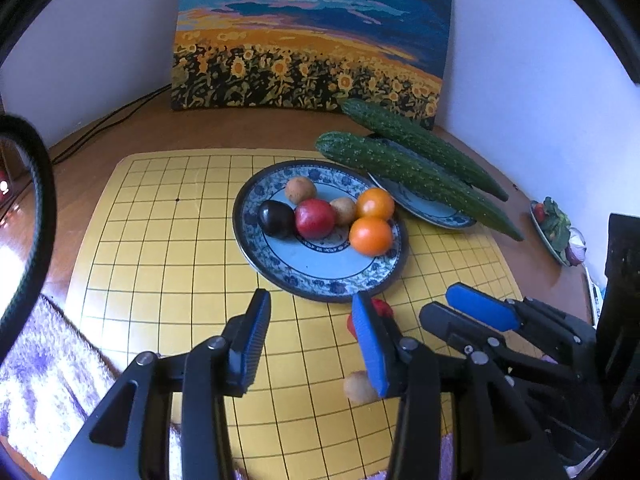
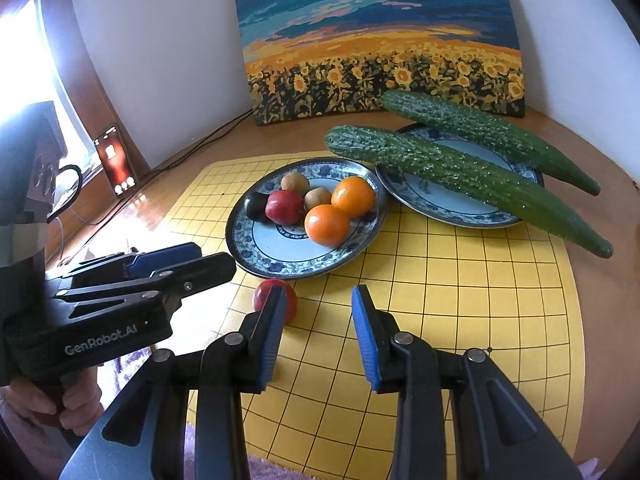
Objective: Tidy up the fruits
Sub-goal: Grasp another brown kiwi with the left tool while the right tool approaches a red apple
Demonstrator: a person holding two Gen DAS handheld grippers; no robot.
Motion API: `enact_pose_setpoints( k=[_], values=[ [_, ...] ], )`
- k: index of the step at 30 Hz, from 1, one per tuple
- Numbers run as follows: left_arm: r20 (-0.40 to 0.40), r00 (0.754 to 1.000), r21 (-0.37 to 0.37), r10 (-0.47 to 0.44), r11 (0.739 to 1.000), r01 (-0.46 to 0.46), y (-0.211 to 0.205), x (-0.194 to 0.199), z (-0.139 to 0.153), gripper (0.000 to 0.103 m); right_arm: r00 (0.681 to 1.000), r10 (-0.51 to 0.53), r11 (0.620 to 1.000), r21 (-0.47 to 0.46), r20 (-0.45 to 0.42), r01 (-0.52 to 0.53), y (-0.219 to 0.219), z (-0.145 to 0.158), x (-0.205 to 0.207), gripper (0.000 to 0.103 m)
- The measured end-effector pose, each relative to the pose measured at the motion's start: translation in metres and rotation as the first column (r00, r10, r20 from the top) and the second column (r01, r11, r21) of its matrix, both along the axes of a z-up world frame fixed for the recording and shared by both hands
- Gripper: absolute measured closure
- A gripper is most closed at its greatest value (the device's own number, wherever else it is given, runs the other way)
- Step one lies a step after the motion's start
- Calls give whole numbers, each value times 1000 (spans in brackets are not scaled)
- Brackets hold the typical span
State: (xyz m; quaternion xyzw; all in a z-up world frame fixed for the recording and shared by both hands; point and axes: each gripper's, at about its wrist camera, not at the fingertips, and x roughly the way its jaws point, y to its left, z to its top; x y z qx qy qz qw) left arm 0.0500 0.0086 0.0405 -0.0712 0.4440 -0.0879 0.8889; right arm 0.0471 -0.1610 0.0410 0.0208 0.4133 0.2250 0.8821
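Note:
A blue-patterned plate (image 1: 320,276) (image 2: 280,256) on the yellow grid mat holds two oranges (image 1: 371,236) (image 2: 327,225), a red fruit (image 1: 315,218) (image 2: 285,207), a dark plum (image 1: 275,219) and two brown fruits (image 1: 300,189). A loose red fruit (image 2: 292,302) (image 1: 382,307) lies on the mat just in front of the plate, partly hidden by fingers. A loose brown fruit (image 1: 358,387) lies nearer, behind my left gripper's right finger. My left gripper (image 1: 310,338) is open and empty. My right gripper (image 2: 318,332) is open and empty, just right of the red fruit.
Two long cucumbers (image 1: 416,180) (image 2: 460,176) lie across a second patterned plate (image 2: 452,210) at the back right. A sunflower painting (image 1: 312,36) leans on the wall. A phone (image 2: 117,164) stands at left. A small dish of vegetables (image 1: 554,228) sits at the far right.

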Motion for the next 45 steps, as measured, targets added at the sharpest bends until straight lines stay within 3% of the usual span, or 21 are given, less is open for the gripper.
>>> enact_pose_setpoints(
  k=[16, 37, 45],
  values=[
    [-42, 998, -40, -50, 998, 48, -12, -21, -9, 58, 999, -42, 999, -3, 3, 42, -16, 1, -12, 68],
    [-67, 994, 0, -91, 996, 92, -29, -27, -27, 59, 998, -59, 998, 3, -26, 59, -23, -9, -17, 68],
    [-66, 994, 8, -92, 996, 92, -30, -26, -30, 74, 998, -61, 998, 5, -32, 61, -23, -10, -17, 68]
  ],
)
